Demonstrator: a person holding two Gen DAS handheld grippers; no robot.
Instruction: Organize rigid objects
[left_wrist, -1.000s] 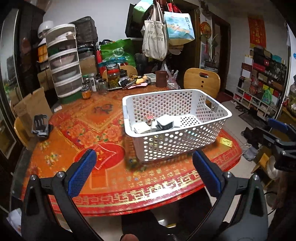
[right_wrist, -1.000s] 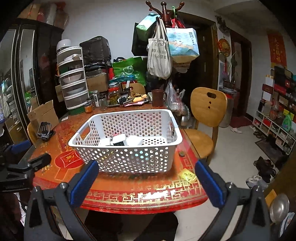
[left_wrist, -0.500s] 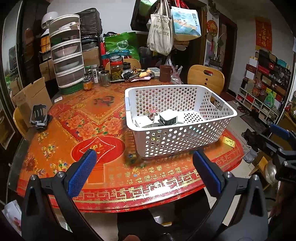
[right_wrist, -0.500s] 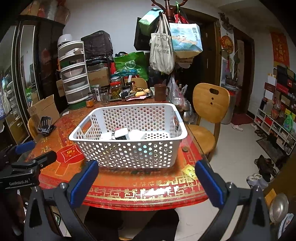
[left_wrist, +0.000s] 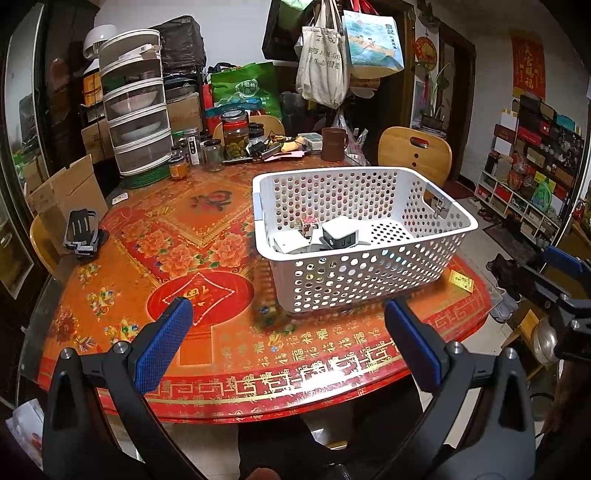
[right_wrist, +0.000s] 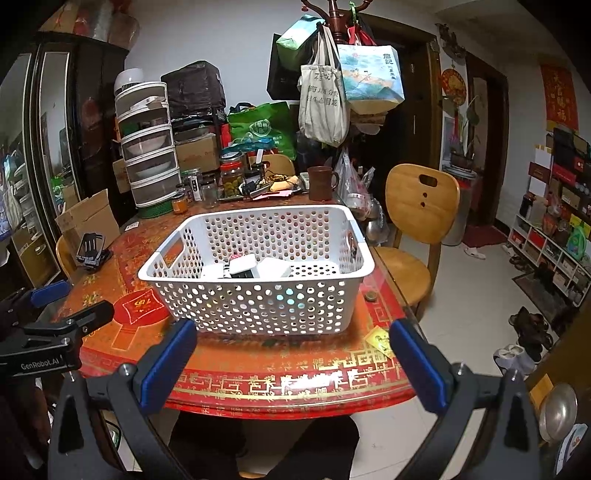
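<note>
A white perforated basket (left_wrist: 369, 273) stands on the round red table (left_wrist: 184, 236), also in the right wrist view (right_wrist: 258, 306). Inside lie a white and grey charger block (left_wrist: 340, 230), a small patterned cube (left_wrist: 308, 223) and white boxes (right_wrist: 273, 267). My left gripper (left_wrist: 284, 345) is open and empty, held above the table's near edge in front of the basket. My right gripper (right_wrist: 293, 360) is open and empty, just short of the basket's near wall. Each gripper shows at the edge of the other's view.
A black phone stand (left_wrist: 81, 232) sits at the table's left. Jars (left_wrist: 234, 138), a brown mug (left_wrist: 334, 144) and a stacked food cover (left_wrist: 136, 122) crowd the far side. A yellow card (left_wrist: 461, 282) and coin (right_wrist: 370, 295) lie right of the basket. A wooden chair (right_wrist: 417, 218) stands right.
Both grippers have risen slightly and drawn a little nearer the table, so the basket sits lower in view. Jaws stay open. Nothing on the table has moved.
</note>
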